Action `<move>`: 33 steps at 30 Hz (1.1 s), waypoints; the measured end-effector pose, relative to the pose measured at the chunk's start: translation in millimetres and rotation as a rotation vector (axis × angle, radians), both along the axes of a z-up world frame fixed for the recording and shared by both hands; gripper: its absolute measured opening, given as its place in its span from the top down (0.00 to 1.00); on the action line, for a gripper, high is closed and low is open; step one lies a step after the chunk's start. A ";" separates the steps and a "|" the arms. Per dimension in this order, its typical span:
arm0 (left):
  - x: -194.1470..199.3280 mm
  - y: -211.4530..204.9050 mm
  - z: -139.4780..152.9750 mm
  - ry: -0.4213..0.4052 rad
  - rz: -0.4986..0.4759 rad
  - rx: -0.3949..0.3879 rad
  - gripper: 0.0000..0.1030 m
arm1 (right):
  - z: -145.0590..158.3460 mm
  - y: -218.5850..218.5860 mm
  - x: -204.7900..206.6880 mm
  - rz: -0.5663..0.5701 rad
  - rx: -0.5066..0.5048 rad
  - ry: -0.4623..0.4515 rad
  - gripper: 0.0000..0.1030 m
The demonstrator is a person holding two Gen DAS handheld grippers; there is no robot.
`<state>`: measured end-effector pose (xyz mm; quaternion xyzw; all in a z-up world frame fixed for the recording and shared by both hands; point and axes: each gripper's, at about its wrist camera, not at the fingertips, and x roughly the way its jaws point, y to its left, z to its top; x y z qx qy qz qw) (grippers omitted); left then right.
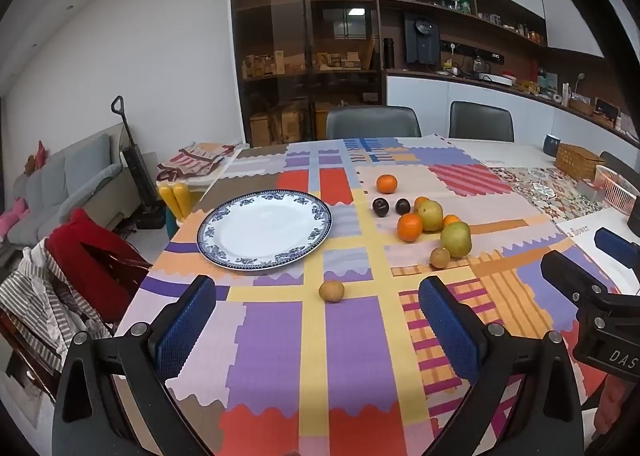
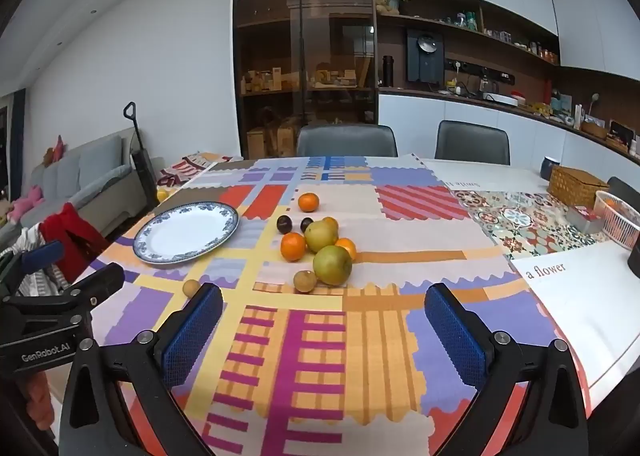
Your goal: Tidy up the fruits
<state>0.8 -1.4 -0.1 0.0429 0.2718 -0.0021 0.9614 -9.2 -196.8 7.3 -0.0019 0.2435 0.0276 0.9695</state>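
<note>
An empty blue-rimmed white plate sits on the patterned tablecloth at the left. To its right lie loose fruits: oranges, two green pears, two dark plums, a small brown fruit, and another brown fruit alone nearer the front. My left gripper is open and empty, above the cloth, just short of the lone brown fruit. My right gripper is open and empty, short of the fruit pile.
A wicker box, a pink wire basket and a dark mug stand at the table's far right. Grey chairs are behind the table. A chair draped with red clothing stands at the left edge.
</note>
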 end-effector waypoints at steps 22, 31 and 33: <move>-5.2 3.0 2.0 -0.025 -0.003 -0.043 0.00 | 0.4 6.4 -0.9 0.009 0.006 -0.002 0.01; -4.8 1.3 2.3 -0.021 -0.007 -0.043 0.00 | 1.2 7.8 -2.1 0.017 0.006 -0.006 0.01; -4.8 1.1 1.9 -0.021 -0.006 -0.042 0.00 | 1.2 5.9 -2.0 0.018 0.007 -0.004 0.01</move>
